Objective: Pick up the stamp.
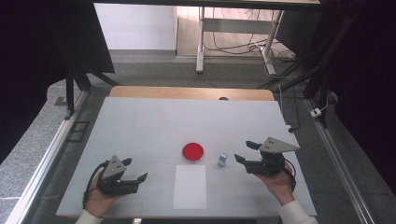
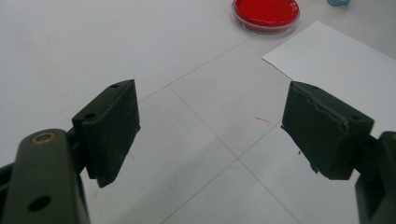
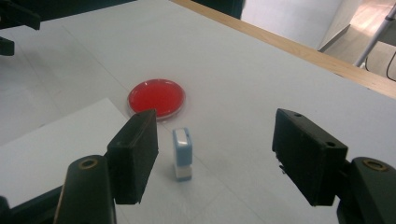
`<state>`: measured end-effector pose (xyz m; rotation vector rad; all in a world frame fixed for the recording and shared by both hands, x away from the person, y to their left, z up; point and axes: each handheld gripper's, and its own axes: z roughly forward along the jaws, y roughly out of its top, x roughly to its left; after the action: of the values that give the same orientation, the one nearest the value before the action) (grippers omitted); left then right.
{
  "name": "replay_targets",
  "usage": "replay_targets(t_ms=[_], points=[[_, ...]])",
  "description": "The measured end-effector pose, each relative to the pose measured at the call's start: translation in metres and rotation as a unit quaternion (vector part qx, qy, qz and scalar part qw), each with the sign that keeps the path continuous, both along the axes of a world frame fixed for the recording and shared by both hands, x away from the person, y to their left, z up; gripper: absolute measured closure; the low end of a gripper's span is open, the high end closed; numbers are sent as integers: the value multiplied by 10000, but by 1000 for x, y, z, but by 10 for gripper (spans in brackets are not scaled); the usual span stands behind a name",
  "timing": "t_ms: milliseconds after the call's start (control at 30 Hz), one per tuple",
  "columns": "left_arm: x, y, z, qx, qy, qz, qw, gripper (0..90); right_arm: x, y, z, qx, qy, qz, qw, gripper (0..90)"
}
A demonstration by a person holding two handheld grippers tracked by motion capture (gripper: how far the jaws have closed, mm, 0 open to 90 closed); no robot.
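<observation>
Lining up my right gripper (image 3: 215, 158) on the small blue-and-white stamp (image 3: 182, 153), jaws spread wide and empty. Nothing is grasped yet; it stands just ahead, nearer my left jaw, and the pickup remains.

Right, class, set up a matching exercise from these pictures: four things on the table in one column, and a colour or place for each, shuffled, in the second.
Things
1. round dish
2. small stamp block
3. sheet of paper
4. right gripper

Descriptions
A. white, lying flat at the near edge
B. red inside, beyond the sheet
C. black jaws apart, nothing between the pads
D. blue and white, standing upright right of the dish

Pairs: 1-B, 2-D, 3-A, 4-C
</observation>
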<state>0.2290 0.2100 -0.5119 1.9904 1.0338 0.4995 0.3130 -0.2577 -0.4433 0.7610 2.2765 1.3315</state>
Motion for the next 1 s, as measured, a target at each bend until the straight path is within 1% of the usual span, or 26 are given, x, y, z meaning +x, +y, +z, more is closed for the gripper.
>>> replay_targets(t_ms=[67,333,433,500,633,700,767,967,1000], points=[[0,-1,-1,14,18,-15,10000,190,5,8,2,-56,35,110,9999,310],[2,-2,-2,43,48,-26,10000,191,14,23,-2,-214,182,279,9992,312],[2,-2,-3,46,72,-24,10000,191,21,30,-7,-367,357,364,9980,312],[2,-2,-4,51,79,-21,10000,191,24,33,-9,-397,443,387,9975,313],[3,-2,-4,50,78,10,10000,191,29,37,-13,-521,512,411,9965,317],[3,-1,-5,47,79,18,10000,191,30,40,-15,-533,535,427,9962,319],[3,-1,-5,51,87,24,9999,191,31,41,-17,-600,559,441,9957,325],[3,-1,-6,56,103,32,9999,191,32,46,-25,-581,658,508,9948,331],[4,-1,-6,62,92,50,9999,191,32,48,-28,-745,682,517,9935,336]])
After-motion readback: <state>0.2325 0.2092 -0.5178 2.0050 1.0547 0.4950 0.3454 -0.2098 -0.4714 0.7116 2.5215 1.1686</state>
